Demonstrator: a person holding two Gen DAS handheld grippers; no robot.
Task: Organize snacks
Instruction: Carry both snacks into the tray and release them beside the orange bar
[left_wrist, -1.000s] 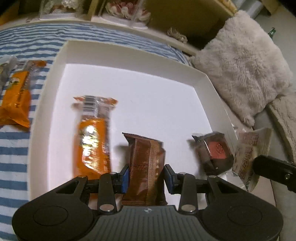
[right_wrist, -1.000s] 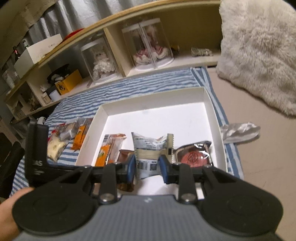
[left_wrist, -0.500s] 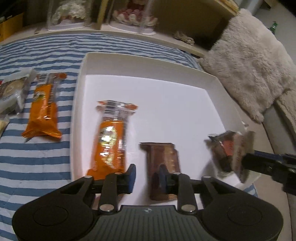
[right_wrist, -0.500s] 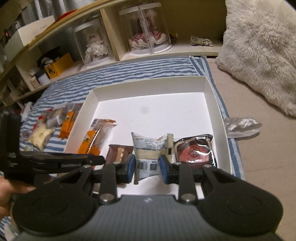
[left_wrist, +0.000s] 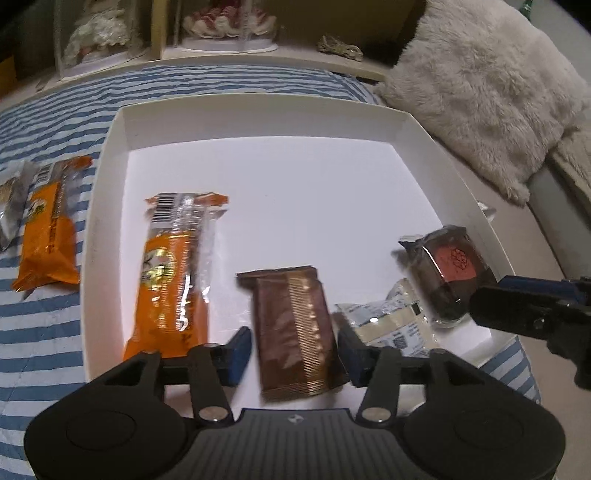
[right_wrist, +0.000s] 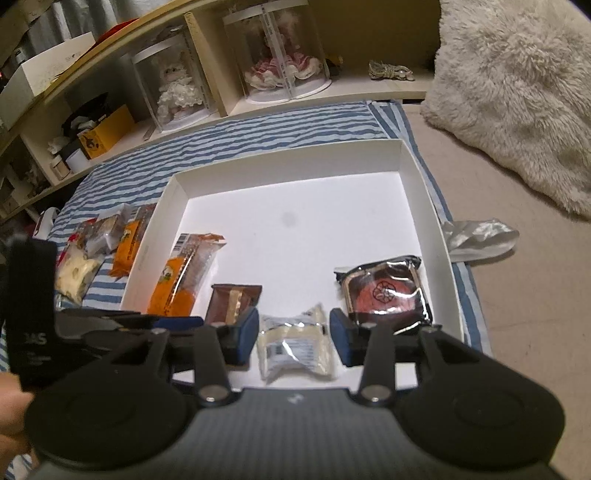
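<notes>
Four snacks in a row along the near edge of the white tray (right_wrist: 413, 173).

From the left: orange bar (left_wrist: 173, 273), brown bar (left_wrist: 295, 328), pale packet (right_wrist: 293, 345), dark red-topped pack (right_wrist: 386, 297). The left gripper (left_wrist: 293, 350) stands spread around the brown bar, not pinching it; the right gripper (right_wrist: 293, 336) stands spread around the pale packet. More snacks (right_wrist: 92, 251) lie on the striped cloth (right_wrist: 258, 133) left of the tray.

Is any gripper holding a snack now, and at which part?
No. Left gripper and right gripper are open, each around a packet lying in the white box.
</notes>
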